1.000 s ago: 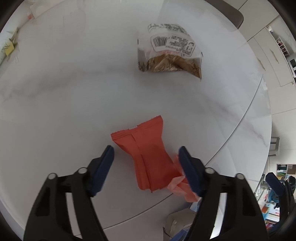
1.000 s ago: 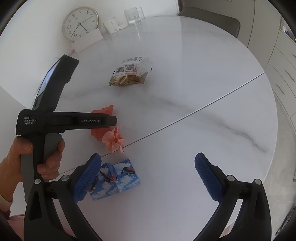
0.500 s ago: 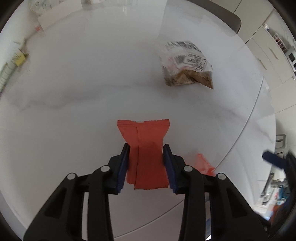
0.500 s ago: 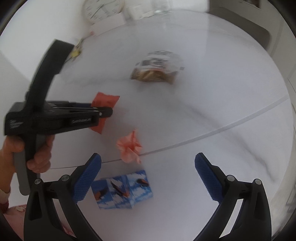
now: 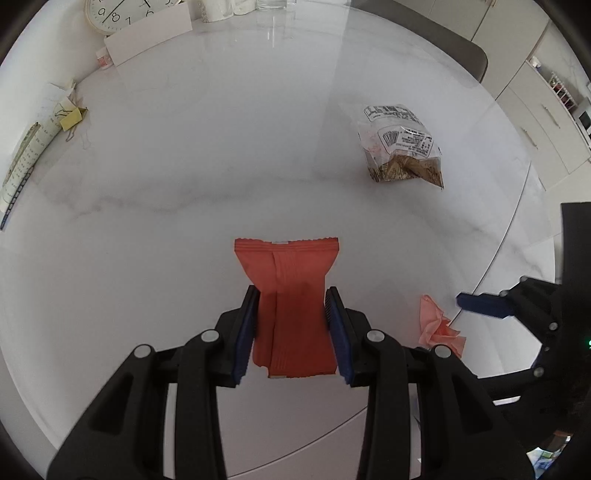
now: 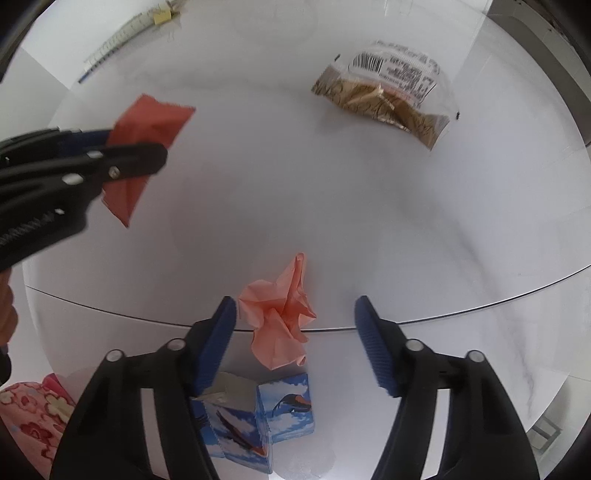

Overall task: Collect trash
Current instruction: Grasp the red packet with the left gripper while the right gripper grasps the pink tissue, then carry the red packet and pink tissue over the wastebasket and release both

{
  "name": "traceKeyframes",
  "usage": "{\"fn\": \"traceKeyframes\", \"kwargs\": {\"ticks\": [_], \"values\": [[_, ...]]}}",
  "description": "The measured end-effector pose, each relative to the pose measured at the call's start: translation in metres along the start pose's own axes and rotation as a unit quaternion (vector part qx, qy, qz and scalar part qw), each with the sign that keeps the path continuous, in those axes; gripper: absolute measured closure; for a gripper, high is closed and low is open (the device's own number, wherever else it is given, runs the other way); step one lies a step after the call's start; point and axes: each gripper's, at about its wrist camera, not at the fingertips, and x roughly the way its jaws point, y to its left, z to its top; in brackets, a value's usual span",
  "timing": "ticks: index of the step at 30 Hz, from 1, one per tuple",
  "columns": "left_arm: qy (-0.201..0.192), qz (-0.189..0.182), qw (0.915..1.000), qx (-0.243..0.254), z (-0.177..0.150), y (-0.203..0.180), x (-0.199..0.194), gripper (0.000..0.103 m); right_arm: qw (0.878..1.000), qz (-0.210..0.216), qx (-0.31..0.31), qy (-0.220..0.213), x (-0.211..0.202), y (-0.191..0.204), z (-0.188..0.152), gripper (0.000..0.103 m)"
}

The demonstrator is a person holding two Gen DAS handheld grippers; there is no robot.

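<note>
over the white marble table (image 5: pixel 221 166), left gripper (image 5: pixel 291 325) clamps the red wrapper (image 5: pixel 291 295); right gripper (image 6: pixel 295 332), closing, straddles crumpled pink paper (image 6: pixel 280 314).

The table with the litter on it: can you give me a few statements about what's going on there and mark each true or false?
1. The left claw is clamped on the red wrapper. True.
2. The right claw has already squeezed the pink paper. False: its jaws have just been closing, but the paper sits between them with a clear gap on the right side.
3. The clear snack bag lies alone on the table, away from both claws. True.
4. The blue box is held in a claw. False: it lies on the table near the edge, below the pink paper.
5. A clock stands at the far edge of the table. True.
</note>
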Motion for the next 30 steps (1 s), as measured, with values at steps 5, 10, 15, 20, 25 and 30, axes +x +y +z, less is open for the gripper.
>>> {"fn": "traceKeyframes", "kwargs": {"ticks": [5,10,15,20,25,30], "values": [[0.002,0.001,1.0,-0.003,0.0,0.002,0.001,0.067,1.0,-0.009,-0.004,-0.001,-0.002,0.005,0.004,0.072],[0.001,0.003,1.0,-0.003,0.0,0.001,0.0,0.067,1.0,-0.003,-0.005,-0.006,-0.005,0.007,0.006,0.072],[-0.01,0.006,0.9999,0.008,0.001,-0.006,-0.014,0.067,0.999,0.015,0.025,-0.04,-0.034,-0.008,0.004,0.072],[-0.032,-0.006,0.9981,0.052,-0.005,-0.035,-0.046,0.067,0.991,0.022,0.083,-0.099,-0.083,-0.035,-0.031,0.072],[-0.053,-0.047,0.9893,0.128,-0.033,-0.096,-0.084,0.067,0.979,0.004,0.154,-0.134,-0.125,-0.068,-0.116,0.072],[-0.042,-0.104,0.9713,0.21,-0.076,-0.17,-0.1,0.067,0.968,-0.024,0.216,-0.124,-0.153,-0.082,-0.219,0.072]]}}
